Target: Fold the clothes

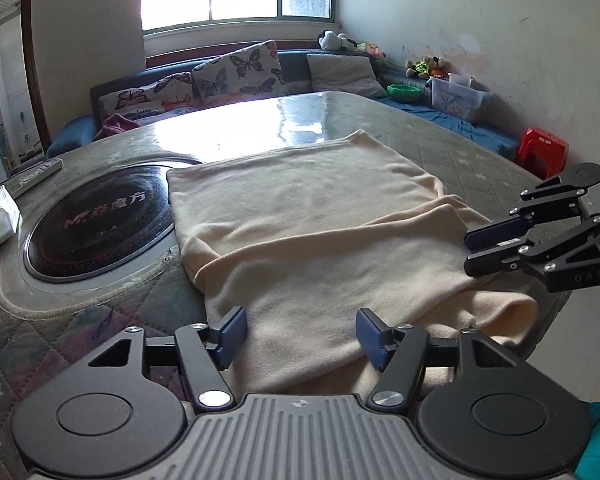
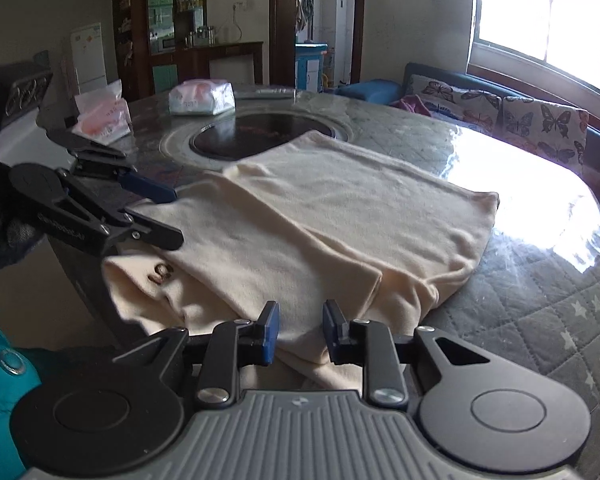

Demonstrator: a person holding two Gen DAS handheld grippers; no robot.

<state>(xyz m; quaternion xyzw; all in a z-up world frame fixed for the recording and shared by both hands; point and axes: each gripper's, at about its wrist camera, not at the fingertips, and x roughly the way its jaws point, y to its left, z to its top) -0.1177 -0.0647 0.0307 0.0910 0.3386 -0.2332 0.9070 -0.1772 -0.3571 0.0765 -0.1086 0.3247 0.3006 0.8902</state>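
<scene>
A cream garment (image 1: 300,216) lies partly folded on the round quilted table (image 1: 480,148), with its near end hanging over the table's edge. In the right wrist view the garment (image 2: 340,216) shows a sleeve folded across it and a small brown label near the overhanging end. My left gripper (image 1: 302,336) is open wide just above the near hem, nothing pinched; it shows in the right wrist view too, as the left gripper (image 2: 160,212). My right gripper (image 2: 300,332) stands narrowly open over the cloth's near edge, and the right gripper (image 1: 476,248) reaches in from the right side.
A black induction hob (image 1: 100,224) is set in the table left of the garment. Tissue packs (image 2: 202,98) and a remote (image 1: 40,174) lie on the far side. A sofa with butterfly cushions (image 1: 236,68) and a red stool (image 1: 542,152) stand beyond. A teal sleeve (image 2: 0,380) is close.
</scene>
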